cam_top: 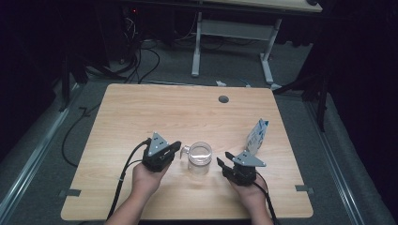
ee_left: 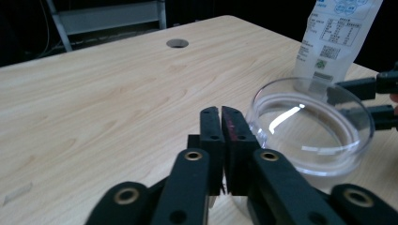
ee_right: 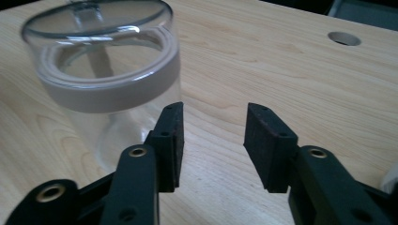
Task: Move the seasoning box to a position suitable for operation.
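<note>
Pressed flat together, the black, matte pads (ee_left: 220, 136) of the left gripper (cam_top: 174, 148) held nothing that we could see, their tips just beside the rim of a clear jar (cam_top: 199, 158). In the left gripper view the two slabs met along a thin seam, brass-coloured rivets shining on the jointed black links behind them. The right gripper (cam_top: 224, 161) stood with its pads (ee_right: 270, 140) spread apart, bare wood between them, and in the right gripper view the jar (ee_right: 105, 79) rose just left of the left pad, not touched as far as we could tell.

We saw the jar as a round, see-through vessel with a clear domed lid (ee_left: 312, 124) and a pale grey band under the rim. A small clear handle or clasp (cam_top: 185, 150) stuck out of its side toward the left gripper. It stood on the near middle of the table (cam_top: 141, 112), between the two grippers.

Each gripper carried a grey three-cornered plate and trailed a black cable toward the person's bare forearms, which entered from the near edge. Behind the right gripper, a white and blue printed pouch (cam_top: 257, 135) stood upright, its glossy face covered in small print. The tabletop was pale, smooth wood grain with rounded corners and a round cable hole (cam_top: 223, 99) near its far edge. Grey carpet and a white desk frame (cam_top: 232, 42) lay beyond.
</note>
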A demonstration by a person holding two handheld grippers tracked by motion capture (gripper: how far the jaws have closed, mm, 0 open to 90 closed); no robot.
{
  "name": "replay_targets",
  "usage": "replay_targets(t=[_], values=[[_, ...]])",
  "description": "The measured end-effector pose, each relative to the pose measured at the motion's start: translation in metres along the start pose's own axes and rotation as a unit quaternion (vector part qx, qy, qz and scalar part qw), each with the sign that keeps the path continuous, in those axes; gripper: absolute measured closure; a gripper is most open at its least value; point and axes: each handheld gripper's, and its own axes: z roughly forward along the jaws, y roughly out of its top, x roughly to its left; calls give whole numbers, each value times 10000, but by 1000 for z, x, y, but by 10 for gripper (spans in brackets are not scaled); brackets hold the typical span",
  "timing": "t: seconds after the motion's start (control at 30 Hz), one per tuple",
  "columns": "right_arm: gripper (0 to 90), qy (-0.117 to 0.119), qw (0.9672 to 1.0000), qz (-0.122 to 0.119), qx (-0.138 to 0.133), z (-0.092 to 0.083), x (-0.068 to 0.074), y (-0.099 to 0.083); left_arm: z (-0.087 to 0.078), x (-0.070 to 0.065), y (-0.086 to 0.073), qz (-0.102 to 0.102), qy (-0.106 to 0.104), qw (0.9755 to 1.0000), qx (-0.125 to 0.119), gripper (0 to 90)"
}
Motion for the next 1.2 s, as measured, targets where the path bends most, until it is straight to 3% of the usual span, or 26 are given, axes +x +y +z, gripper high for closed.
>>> replay_targets(t=[0.23,0.5,0.67,1.2], values=[[713,127,9998,78,-138,-5,3,1,10,-7,2,43,53,10000,-69,900],[830,124,9998,32,-156,-5,6,2,14,-12,0,206,91,9997,-37,900],[899,104,9998,28,-195,-7,7,2,16,-13,-3,206,126,9997,-77,900],[895,226,9992,-40,-322,-8,13,6,18,-13,-6,104,66,9998,-166,900]])
